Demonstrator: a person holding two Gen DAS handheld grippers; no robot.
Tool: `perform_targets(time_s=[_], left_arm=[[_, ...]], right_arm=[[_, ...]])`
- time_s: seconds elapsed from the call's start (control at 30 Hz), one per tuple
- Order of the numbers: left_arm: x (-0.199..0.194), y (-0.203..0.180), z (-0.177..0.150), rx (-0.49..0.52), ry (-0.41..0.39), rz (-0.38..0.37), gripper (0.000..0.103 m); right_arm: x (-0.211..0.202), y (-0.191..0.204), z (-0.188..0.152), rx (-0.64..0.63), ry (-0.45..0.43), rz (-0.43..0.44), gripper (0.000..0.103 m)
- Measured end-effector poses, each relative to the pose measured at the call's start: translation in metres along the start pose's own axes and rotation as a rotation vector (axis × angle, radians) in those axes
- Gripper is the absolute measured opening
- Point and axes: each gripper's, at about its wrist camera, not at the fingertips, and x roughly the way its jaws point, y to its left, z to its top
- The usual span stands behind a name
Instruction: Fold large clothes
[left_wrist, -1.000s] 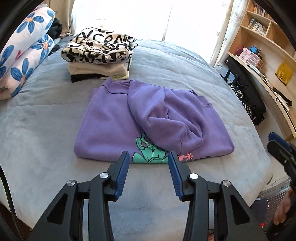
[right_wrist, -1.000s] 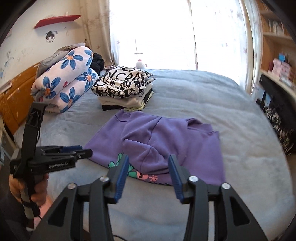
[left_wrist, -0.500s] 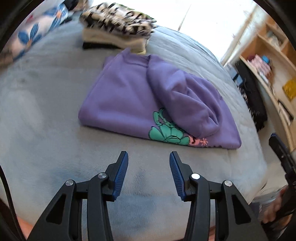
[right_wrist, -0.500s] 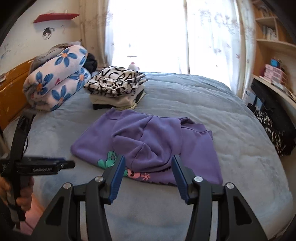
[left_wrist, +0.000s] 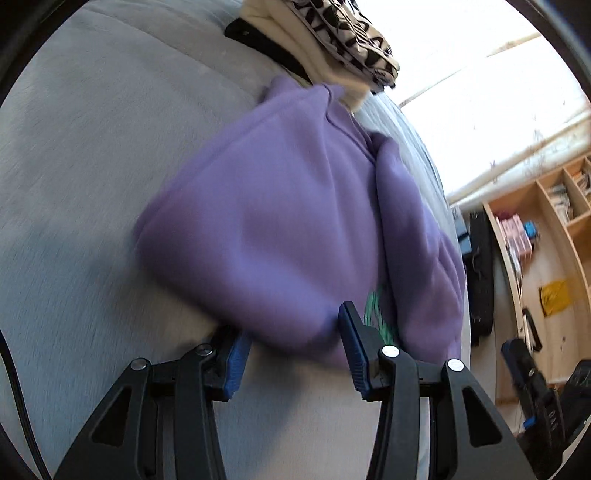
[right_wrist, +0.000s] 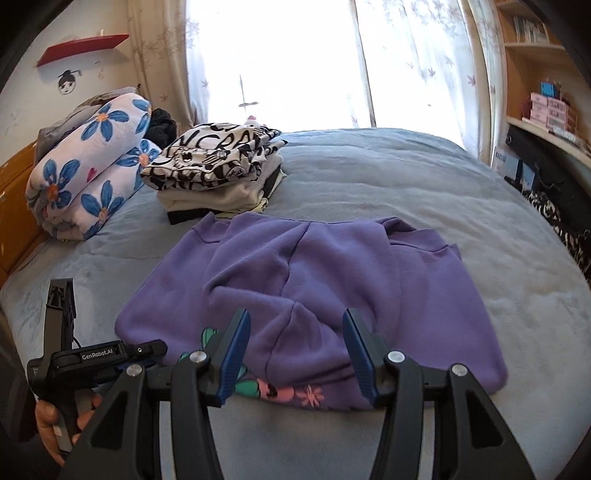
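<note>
A purple sweatshirt lies partly folded on the grey bed, a sleeve laid across its front and a green and pink print at the near hem. My left gripper is open, rolled to one side, with the sweatshirt's near left edge between its blue pads. It also shows in the right wrist view, low at the sweatshirt's left corner. My right gripper is open, its pads over the near hem around the folded sleeve end.
A stack of folded clothes topped by a black-and-white print sits behind the sweatshirt. A rolled floral quilt lies at the far left by the wooden headboard. Shelves and dark bags stand right of the bed.
My left gripper has dropped and tilted, moving in until the sweatshirt's left edge sits between its pads. My right gripper has moved forward and down over the near hem.
</note>
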Motion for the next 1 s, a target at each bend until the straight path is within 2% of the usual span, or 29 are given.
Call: perform_targets(time_s=[0.07,0.17,0.23,0.37,0.4,0.57,0.67,0.87,1.0], left_arm=[[0.009,-0.001,0.011,-0.006,0.001,-0.001,0.045],[0.020,-0.002,0.027,-0.015,-0.017,-0.016,0.045],[0.024,-0.007,0.031,-0.001,-0.045,-0.014,0.044],[0.014,-0.020,0.032,0.066,-0.131,0.021,0.023],[0.011,-0.025,0.031,0.088,-0.154,0.030,0.022],[-0.011,-0.078,0.014,0.331,-0.289,0.136,0.016],[-0.017,-0.117,0.003,0.485,-0.340,0.172,0.015],[-0.025,-0.187,-0.017,0.678,-0.390,0.146,0.014],[-0.021,-0.234,-0.032,0.802,-0.407,0.132,0.014]], right_arm=[[0.010,0.000,0.002,0.005,0.002,0.000,0.050],[0.032,0.004,0.008,-0.019,0.018,-0.012,0.036],[0.046,0.006,0.012,-0.030,0.030,-0.016,0.022],[0.075,0.012,0.017,-0.028,0.047,-0.004,0.020],[0.081,0.013,0.016,-0.031,0.050,-0.004,0.020],[0.120,0.016,-0.006,-0.037,0.138,-0.016,0.020],[0.123,0.008,-0.014,-0.003,0.132,0.019,0.020],[0.117,-0.014,-0.018,0.125,0.144,0.117,0.020],[0.095,-0.043,-0.018,0.214,0.165,0.204,0.020]])
